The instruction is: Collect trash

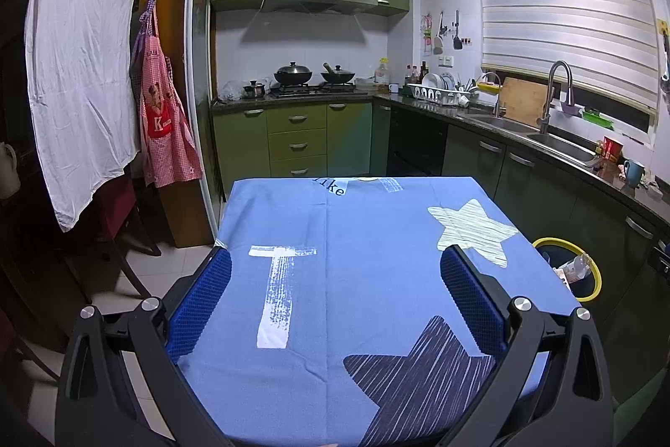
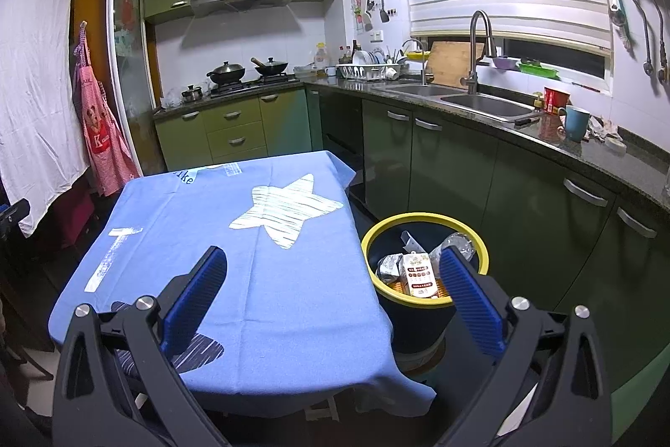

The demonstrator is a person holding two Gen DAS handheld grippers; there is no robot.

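- Green kitchen cabinets (image 1: 297, 137) fill the background of both views, with a stove and pans at the upper centre and a sink (image 2: 485, 103) under a white blind on the right.
- Across the lower middle of each frame lies the surface (image 1: 356, 237), covered by a blue cloth printed with a pale star, a dark star and a white T.
- Left tongs (image 1: 335, 304) hang above this cloth with both blue pads spread wide apart, gripping nothing.
- Right tongs (image 2: 333, 292) are likewise wide open and hold nothing; one pad sits over the cloth, the other over the bin.
- A yellow-rimmed dark bin (image 2: 425, 220) stands on the floor just beside the surface's right edge.
- Only the right wrist view looks down into the bin, showing trash (image 2: 418, 275): a printed white packet, crumpled clear plastic and other wrappers.
- From the left wrist view the bin appears only as a partial yellow rim at the right edge, with a bit of clear plastic showing.
- A checked pink apron (image 1: 163, 112) hangs at the left in both views.
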